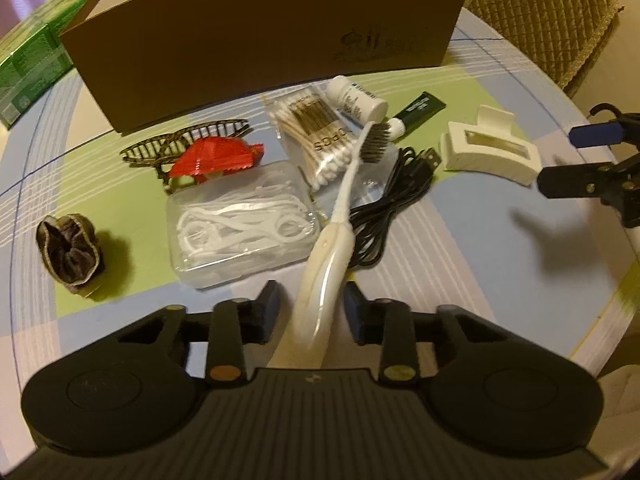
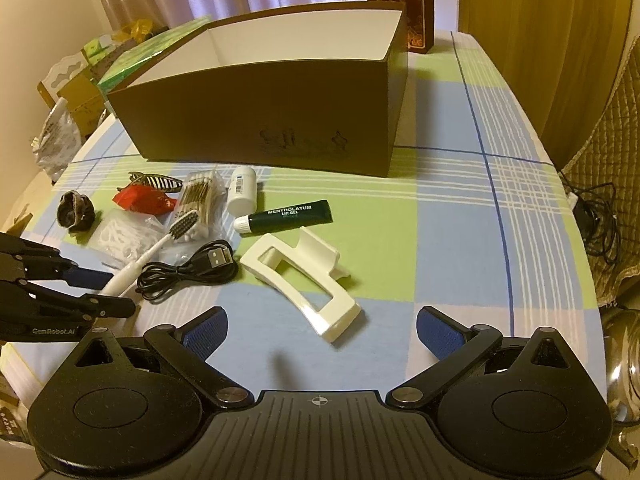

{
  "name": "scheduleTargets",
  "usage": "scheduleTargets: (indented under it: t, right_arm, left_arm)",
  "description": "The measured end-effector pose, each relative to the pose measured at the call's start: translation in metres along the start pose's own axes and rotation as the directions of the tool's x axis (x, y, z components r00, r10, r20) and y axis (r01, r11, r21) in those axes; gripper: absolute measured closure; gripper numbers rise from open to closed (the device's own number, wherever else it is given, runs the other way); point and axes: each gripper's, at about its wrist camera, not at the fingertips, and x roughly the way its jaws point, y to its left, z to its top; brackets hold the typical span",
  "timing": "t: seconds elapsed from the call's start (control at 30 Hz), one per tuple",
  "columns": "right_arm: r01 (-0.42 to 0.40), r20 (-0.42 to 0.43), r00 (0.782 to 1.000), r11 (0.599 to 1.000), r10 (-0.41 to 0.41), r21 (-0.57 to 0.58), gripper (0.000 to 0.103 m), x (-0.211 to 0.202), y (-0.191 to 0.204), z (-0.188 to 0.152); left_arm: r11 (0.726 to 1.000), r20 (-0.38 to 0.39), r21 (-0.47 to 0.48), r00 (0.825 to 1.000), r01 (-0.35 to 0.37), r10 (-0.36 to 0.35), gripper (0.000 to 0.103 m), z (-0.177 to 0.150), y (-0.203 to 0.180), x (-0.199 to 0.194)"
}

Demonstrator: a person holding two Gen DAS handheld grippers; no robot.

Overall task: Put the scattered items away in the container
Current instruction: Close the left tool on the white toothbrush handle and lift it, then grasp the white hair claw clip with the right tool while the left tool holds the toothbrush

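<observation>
Meanwhile, your left gripper [image 1: 310,304] reaches low over the checked tablecloth [image 2: 440,240], its two blue pads set either side of the white toothbrush [image 1: 340,216] handle; whether they press it or merely flank it, you cannot tell. The brush slants up, bristle head raised above the bag of cotton swabs [image 1: 316,140] and the coiled black USB cable [image 1: 384,204]. Your right gripper [image 2: 320,332] hovers with jaws spread wide and holding nothing, aimed at the white hair claw [image 2: 304,280] lying just ahead of it. Beside the claw lie the green Mentholatum lip gel tube [image 2: 288,216] and a small white bottle [image 2: 242,192]. The clear box of floss picks [image 1: 240,220], a red wrapper [image 1: 216,156], a striped hair clip [image 1: 188,140] and a dark scrunchie [image 1: 70,252] sit further left. Behind them all stands the open brown cardboard box [image 2: 256,120].
</observation>
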Motion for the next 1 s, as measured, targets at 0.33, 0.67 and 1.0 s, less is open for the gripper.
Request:
scheduleTargets:
  t: [0.33, 0.67, 1.0]
  right_arm:
    - [-0.013, -0.003, 1.0, 0.999, 0.013, -0.037, 0.0, 0.007, 0.004, 0.002]
    - [-0.037, -0.019, 0.999, 0.987, 0.034, -0.158, 0.0, 0.023, 0.008, 0.008]
    - [-0.05, -0.029, 0.999, 0.986, 0.046, -0.162, 0.0, 0.026, 0.007, 0.006]
  left_arm:
    - [1.0, 0.039, 0.003, 0.999, -0.001, 0.0, 0.087, -0.004, -0.006, -0.01]
    - [1.0, 0.094, -0.005, 0.996, 0.01, -0.01, 0.09, -0.006, -0.008, -0.037]
    - [0.998, 0.018, -0.056, 1.0, -0.003, 0.004, 0.09, -0.019, -0.005, -0.013]
